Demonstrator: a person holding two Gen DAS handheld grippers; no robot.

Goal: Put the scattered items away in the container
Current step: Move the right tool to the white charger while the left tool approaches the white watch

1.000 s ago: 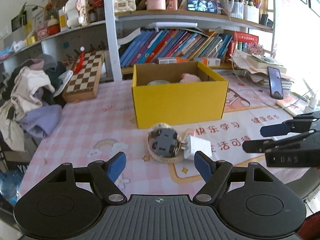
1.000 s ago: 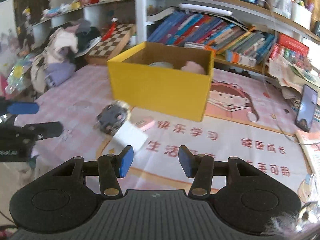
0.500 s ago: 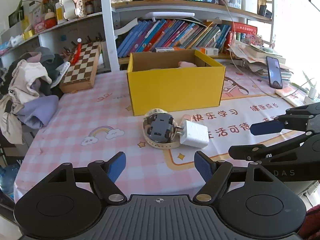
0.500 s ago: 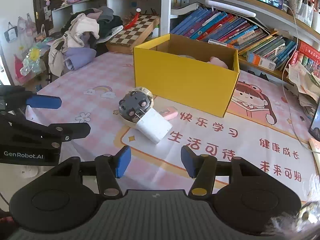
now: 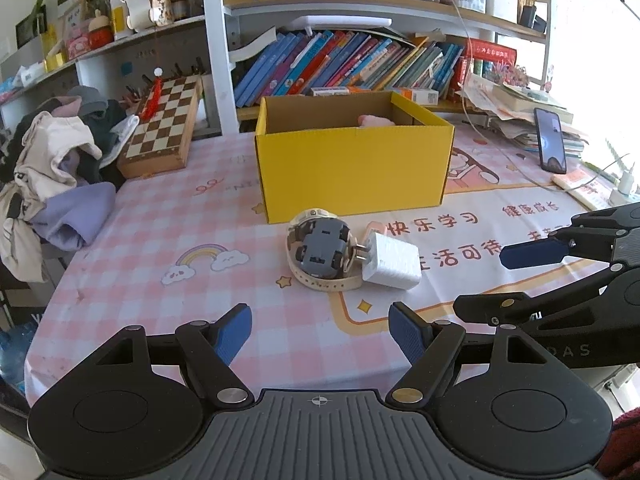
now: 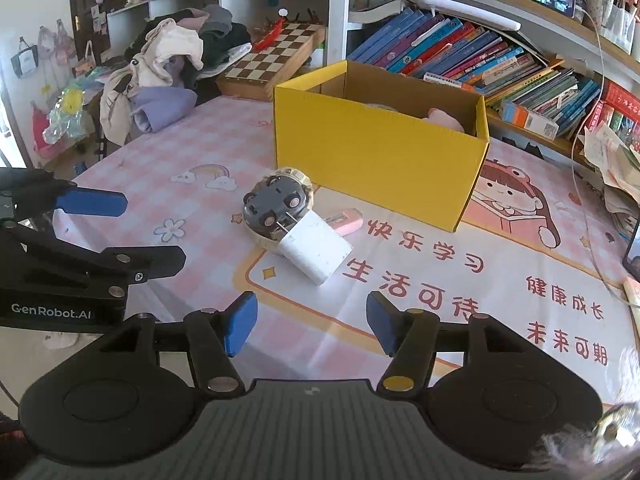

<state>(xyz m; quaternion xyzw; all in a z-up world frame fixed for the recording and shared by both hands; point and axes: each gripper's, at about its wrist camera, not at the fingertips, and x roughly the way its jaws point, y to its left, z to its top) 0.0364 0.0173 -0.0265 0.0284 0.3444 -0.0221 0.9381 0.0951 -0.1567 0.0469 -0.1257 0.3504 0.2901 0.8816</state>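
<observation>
A yellow cardboard box stands open on the table with a pink item inside. In front of it lie a grey toy car upside down on a beige tape roll, a white charger plug and a small pink eraser. My left gripper is open, a little short of the car. My right gripper hovers just short of the plug, its jaws opening with nothing between them.
A chessboard leans at the back left beside a heap of clothes. Books fill the shelf behind the box. A phone and papers sit at the right edge. A pink checked cloth covers the table.
Both cameras have drawn back a little and tilted, so the box and items sit farther into view. The right gripper's jaws have widened. The items have not moved.
</observation>
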